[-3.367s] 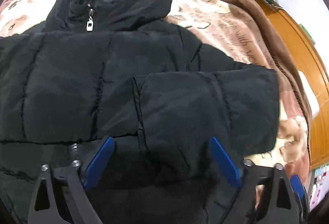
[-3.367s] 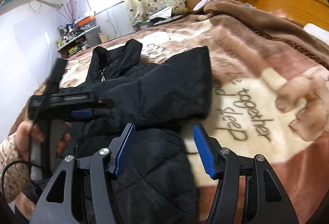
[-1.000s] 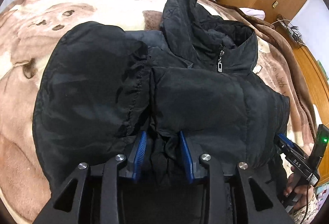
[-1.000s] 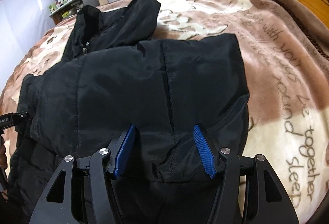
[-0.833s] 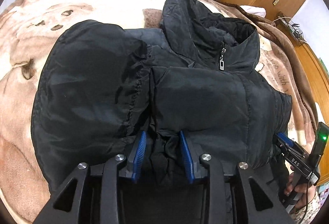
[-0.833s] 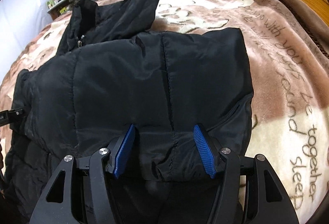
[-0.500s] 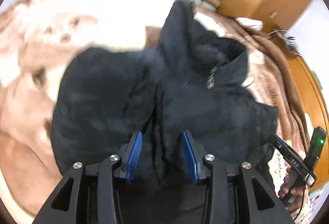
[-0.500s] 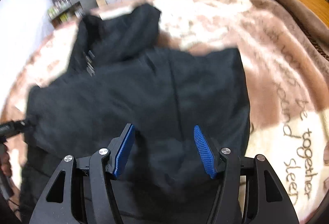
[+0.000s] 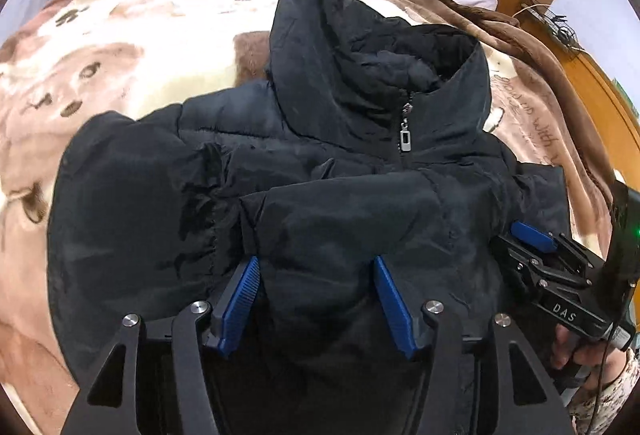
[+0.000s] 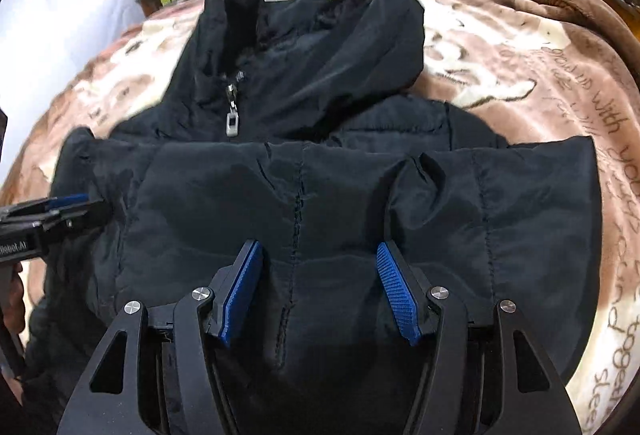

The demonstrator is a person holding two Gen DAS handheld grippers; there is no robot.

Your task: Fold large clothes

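Blanket (image 9: pixel 132 47) shows bare at upper left and right of frame, plenty of room around jacket (image 9: pixel 360 203), which sits mid-frame with both sleeves crossed over chest, hood (image 10: pixel 320 47) at top unfolded; looks about half done, body fold left. Left gripper (image 9: pixel 316 299) and right gripper (image 10: pixel 318 291) both spread wide, holding nothing, over the lower sleeve edge.
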